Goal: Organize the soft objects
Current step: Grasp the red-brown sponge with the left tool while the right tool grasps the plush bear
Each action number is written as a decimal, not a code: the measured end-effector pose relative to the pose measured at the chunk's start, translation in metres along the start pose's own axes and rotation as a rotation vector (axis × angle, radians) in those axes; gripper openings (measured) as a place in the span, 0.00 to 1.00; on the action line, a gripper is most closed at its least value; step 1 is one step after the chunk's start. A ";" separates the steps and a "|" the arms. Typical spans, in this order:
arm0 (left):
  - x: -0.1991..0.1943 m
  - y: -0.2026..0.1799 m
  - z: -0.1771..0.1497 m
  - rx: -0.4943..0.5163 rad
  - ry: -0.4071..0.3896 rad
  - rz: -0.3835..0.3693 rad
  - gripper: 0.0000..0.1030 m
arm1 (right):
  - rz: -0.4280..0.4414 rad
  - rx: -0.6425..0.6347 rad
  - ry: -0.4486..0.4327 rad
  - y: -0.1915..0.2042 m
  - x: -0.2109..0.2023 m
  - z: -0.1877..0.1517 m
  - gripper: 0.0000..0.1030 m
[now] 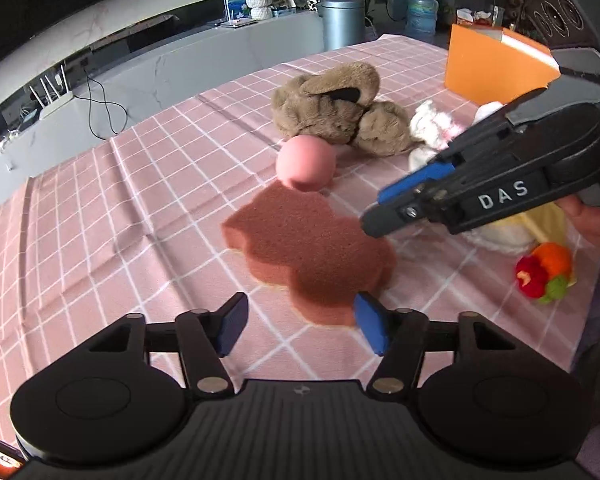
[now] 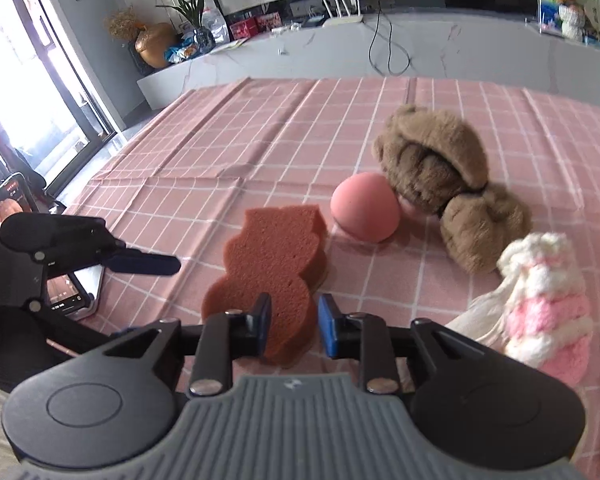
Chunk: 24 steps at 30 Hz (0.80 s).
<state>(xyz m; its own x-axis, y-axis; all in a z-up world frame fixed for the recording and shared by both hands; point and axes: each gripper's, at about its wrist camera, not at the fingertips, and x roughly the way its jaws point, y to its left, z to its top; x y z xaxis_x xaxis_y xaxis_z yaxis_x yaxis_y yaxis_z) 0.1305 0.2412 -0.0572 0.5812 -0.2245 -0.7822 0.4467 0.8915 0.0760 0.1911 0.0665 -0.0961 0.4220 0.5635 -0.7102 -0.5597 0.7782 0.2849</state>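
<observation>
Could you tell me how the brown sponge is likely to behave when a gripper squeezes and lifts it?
The brown sponge looks porous and thick, so it probably compresses and weighs little. Its flat, wavy-edged shape should not roll, and its rough surface likely grips the blue pads.

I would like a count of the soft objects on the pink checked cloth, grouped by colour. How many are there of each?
Brown: 2, the wavy-edged brown foam sponge and the brown furry plush toy.
Pink: 1, the round pink foam ball.
White and pink: 1, the fluffy knitted piece.
Red, orange and green: 1, the small knitted toy.
Total: 5.
</observation>
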 end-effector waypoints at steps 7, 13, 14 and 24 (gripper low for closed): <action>0.006 -0.004 0.019 -0.199 0.028 -0.031 0.91 | -0.078 -0.041 -0.053 -0.017 -0.021 0.012 0.27; 0.018 -0.010 0.026 -0.392 0.093 -0.013 0.91 | -0.151 -0.090 -0.079 -0.039 -0.037 0.017 0.31; 0.020 -0.009 0.027 -0.430 0.095 -0.004 0.91 | -0.163 -0.107 -0.085 -0.041 -0.039 0.018 0.36; 0.045 -0.010 0.047 -0.558 0.104 0.075 1.00 | -0.229 -0.262 -0.093 -0.060 -0.031 0.032 0.60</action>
<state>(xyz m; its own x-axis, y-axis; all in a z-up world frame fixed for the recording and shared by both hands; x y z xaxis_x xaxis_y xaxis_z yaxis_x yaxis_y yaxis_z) 0.1844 0.2039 -0.0646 0.5145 -0.1381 -0.8463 -0.0362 0.9826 -0.1823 0.2345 0.0108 -0.0702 0.6144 0.4148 -0.6712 -0.6016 0.7967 -0.0583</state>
